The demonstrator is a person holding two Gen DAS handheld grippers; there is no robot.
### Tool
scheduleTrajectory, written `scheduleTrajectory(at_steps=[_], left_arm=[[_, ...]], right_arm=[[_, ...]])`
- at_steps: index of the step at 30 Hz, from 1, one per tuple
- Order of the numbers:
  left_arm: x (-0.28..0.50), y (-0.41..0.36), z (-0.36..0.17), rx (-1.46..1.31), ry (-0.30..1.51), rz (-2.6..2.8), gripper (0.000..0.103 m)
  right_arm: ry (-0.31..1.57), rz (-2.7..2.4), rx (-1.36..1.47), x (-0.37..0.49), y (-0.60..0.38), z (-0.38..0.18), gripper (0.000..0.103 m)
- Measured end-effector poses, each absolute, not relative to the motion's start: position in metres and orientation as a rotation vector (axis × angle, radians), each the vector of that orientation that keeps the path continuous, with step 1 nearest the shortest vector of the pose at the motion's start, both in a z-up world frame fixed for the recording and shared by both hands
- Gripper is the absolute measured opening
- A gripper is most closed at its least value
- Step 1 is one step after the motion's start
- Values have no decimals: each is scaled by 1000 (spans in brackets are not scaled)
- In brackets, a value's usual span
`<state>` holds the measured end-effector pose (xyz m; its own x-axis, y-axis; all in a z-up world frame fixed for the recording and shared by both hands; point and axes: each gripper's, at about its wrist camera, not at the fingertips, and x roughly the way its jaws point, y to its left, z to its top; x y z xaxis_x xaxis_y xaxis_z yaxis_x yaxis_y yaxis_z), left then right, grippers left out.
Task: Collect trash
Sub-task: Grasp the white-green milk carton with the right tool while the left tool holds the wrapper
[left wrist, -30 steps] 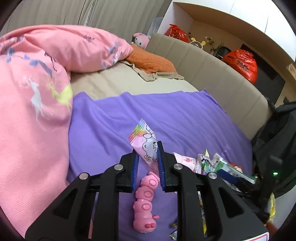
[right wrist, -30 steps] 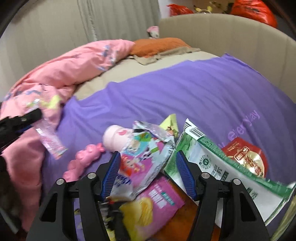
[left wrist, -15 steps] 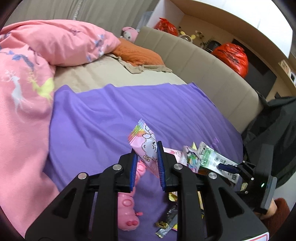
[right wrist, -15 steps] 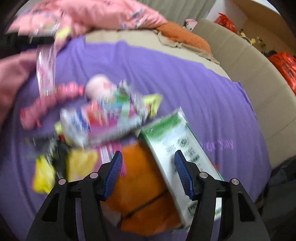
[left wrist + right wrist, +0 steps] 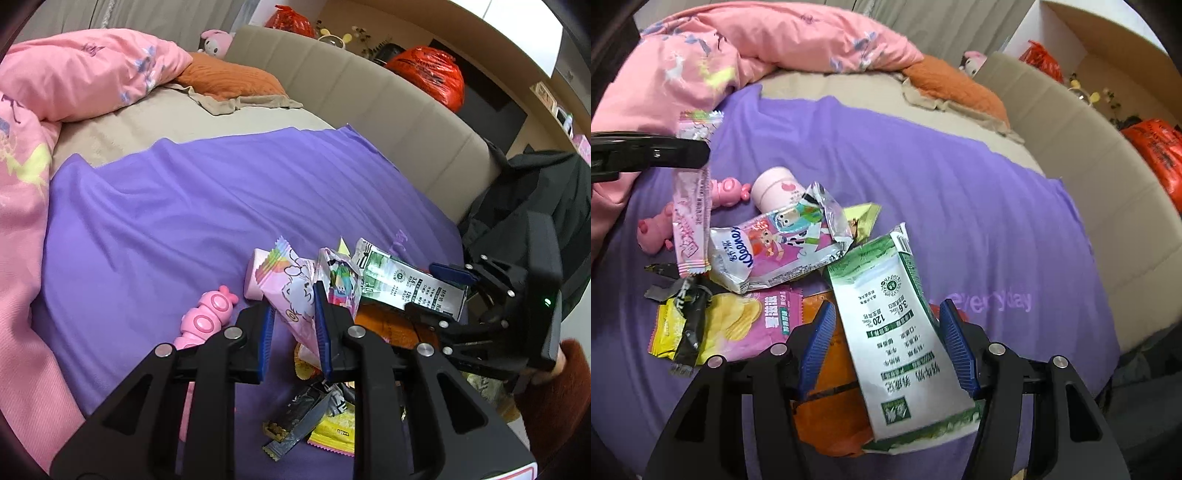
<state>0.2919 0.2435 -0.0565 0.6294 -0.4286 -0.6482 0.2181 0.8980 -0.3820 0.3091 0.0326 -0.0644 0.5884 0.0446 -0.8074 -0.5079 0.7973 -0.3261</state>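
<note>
- Purple blanket (image 5: 960,192) covers the near part of a bed, with a pink quilt (image 5: 713,55) bunched at the left and an orange pillow (image 5: 960,92) beyond it by the beige headboard (image 5: 388,107).
- Left claw (image 5: 291,321) tilts down over the blanket's near edge, its blue pads pinching a pink sweet wrapper (image 5: 291,291) that hangs clear of the bed; in the right wrist view the same wrapper (image 5: 690,221) dangles beside the trash pile.
- A pink caterpillar toy (image 5: 203,321) lies on the blanket just left of that claw.
- The trash pile sits mid-blanket: a cartoon snack bag (image 5: 783,243), a pink crisp packet (image 5: 757,321), a yellow wrapper (image 5: 665,332) and a dark wrapper (image 5: 687,306), overlapping.
- Right claw (image 5: 886,343) points steeply down with its jaws spread wide on either side of a green-and-white pouch (image 5: 905,343), which lies on an orange bag (image 5: 831,406); the pads do not press it.
- A rust-coloured sleeve (image 5: 554,398) shows behind that claw.
</note>
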Motion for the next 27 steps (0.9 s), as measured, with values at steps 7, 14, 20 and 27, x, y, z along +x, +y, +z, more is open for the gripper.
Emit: scheduleTrajectory(at_steps=[7, 14, 20, 27], left_arm=[[292, 238, -60, -245, 818, -372, 19], [292, 234, -60, -224, 816, -364, 19], [292, 236, -57, -235, 806, -354, 19], [291, 234, -56, -237, 799, -380, 19]], right_arm=[[982, 369, -567, 332, 39, -80, 55], [977, 371, -707, 327, 61, -84, 55], [960, 343, -681, 324, 53, -86, 55], [886, 316, -600, 302, 31, -63, 54]])
